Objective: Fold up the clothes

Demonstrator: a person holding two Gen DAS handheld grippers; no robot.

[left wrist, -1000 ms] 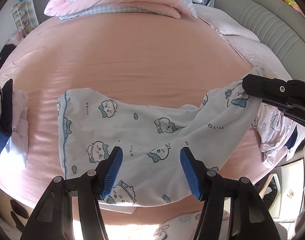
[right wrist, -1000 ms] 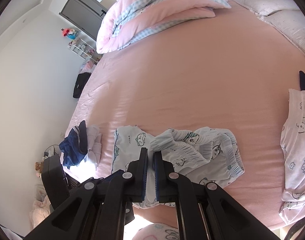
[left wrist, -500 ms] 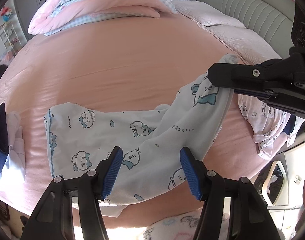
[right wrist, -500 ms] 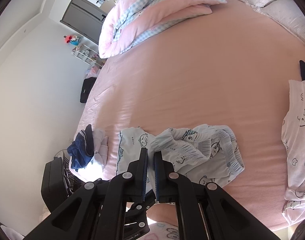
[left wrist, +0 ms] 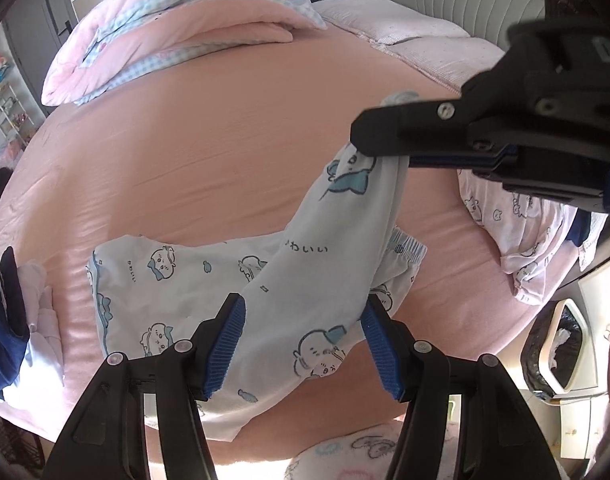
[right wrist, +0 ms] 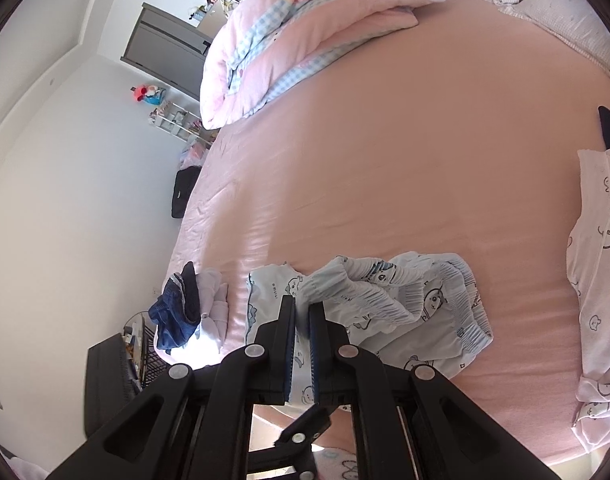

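The right gripper (right wrist: pixel 302 322) is clenched on a hem of the pale blue printed pyjama trousers (left wrist: pixel 209 280), its two pads pressed nearly together with a thin fold of cloth pinched between them. In the left wrist view that same gripper (left wrist: pixel 369 148) enters from about two o'clock and holds the cloth up off the pink bed sheet (left wrist: pixel 209 152); from the pinch the lifted trouser leg hangs down toward seven o'clock and drapes over the rest of the garment.

The left gripper (left wrist: pixel 301 332) stands released, jaws apart. The draped leg passes across the gap between its blue pads, but whether the pads touch it cannot be told; nothing looks gripped.

The trousers lie near the bed's near edge, their long axis running roughly from nine o'clock to three o'clock in the left wrist view: leg hem at the nine o'clock end, gathered elastic waistband (left wrist: pixel 405 250) toward three. The lifted leg crosses that axis on a slant.

The coming move likely turns on this: the held hem is the travelling end and wants to be carried toward nine o'clock along that axis. The left gripper is the nearer one to the flat part, placed to pin or take the fold line.

A small clothes pile (left wrist: pixel 21 320) sits at nine o'clock, another printed garment (left wrist: pixel 517 232) at three.
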